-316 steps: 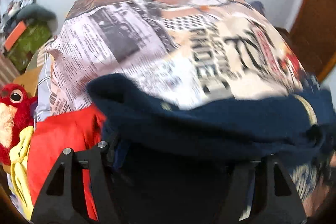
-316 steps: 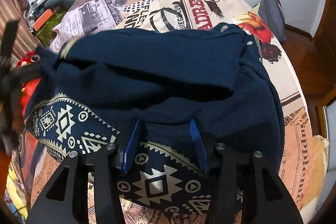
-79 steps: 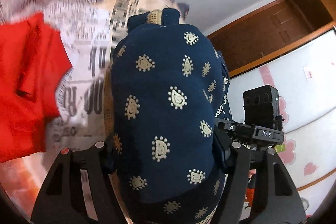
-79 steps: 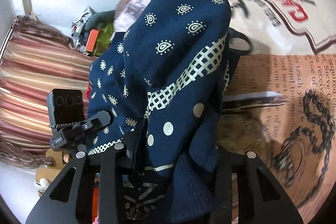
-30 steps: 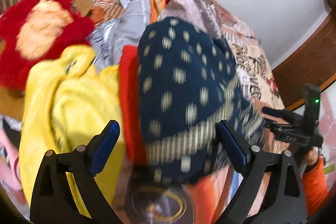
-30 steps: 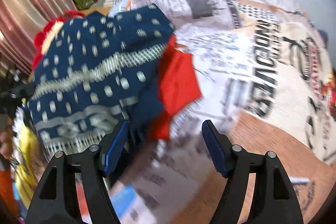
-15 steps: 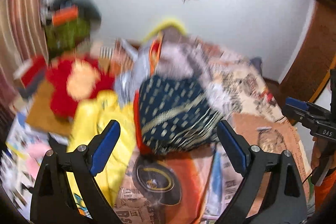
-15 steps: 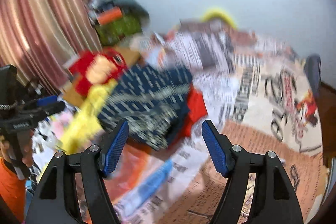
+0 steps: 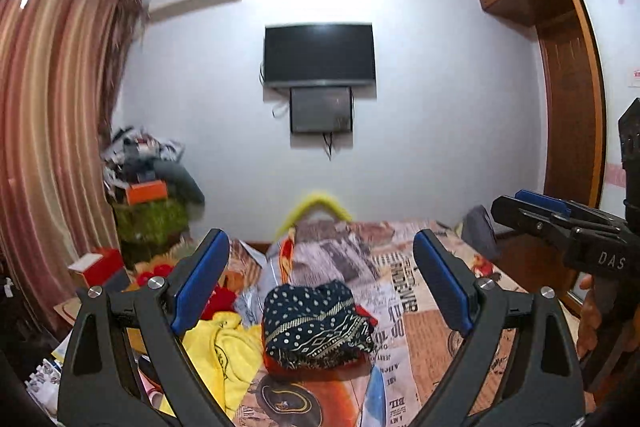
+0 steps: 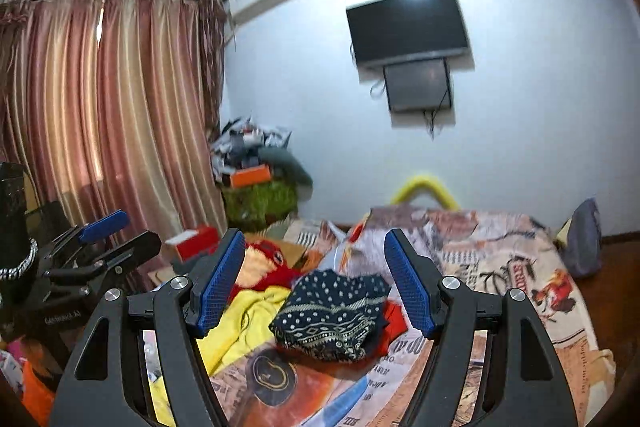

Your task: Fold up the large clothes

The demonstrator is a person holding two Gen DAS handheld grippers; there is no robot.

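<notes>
Right gripper [image 10: 312, 287] lower centre, blue pads apart, empty | folded navy patterned garment [image 10: 334, 313] on bed [image 10: 500, 267], centre | yellow cloth [image 10: 252, 319] to its left | left gripper [image 10: 100, 235] at left edge | curtains [image 10: 112, 107] upper left | television [image 10: 408, 27] upper right

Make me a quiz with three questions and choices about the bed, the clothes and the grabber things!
1. Where does the folded navy patterned garment lie?
A. on the bed
B. on the TV
C. between the left fingers

2. What colour is the cloth right beside it, toward the curtain?
A. green
B. yellow
C. white

3. How do the left gripper and right gripper stand?
A. both shut on cloth
B. one open, one shut
C. both open and empty

Answers:
1. A, it rests on the printed bedspread, clear of both grippers.
2. B, the yellow cloth lies against its side.
3. C, the blue pads stand wide apart with nothing between them.
</notes>
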